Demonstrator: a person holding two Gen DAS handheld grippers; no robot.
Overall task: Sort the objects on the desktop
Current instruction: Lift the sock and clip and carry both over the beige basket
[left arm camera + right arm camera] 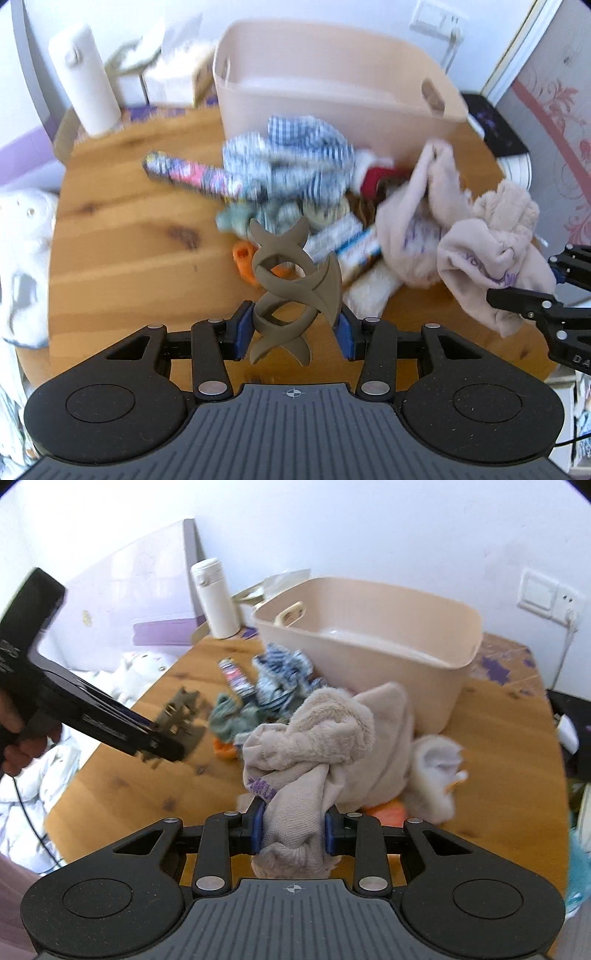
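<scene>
Both hand-held grippers clamp things, left [293,334] a brown twisted ornament [291,280], right [294,832] a beige cloth [314,746], over wooden table [122,236]

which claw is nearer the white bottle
Left. The left claw, holding the brown spiral piece, is on the white bottle's side of the table; the right claw, gripping the beige cloth, is farther across.

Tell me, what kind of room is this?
Probably a bedroom or living room at home: a wooden table strewn with clothes, a beige storage basket, a white flask, and floral wallpaper.
</scene>
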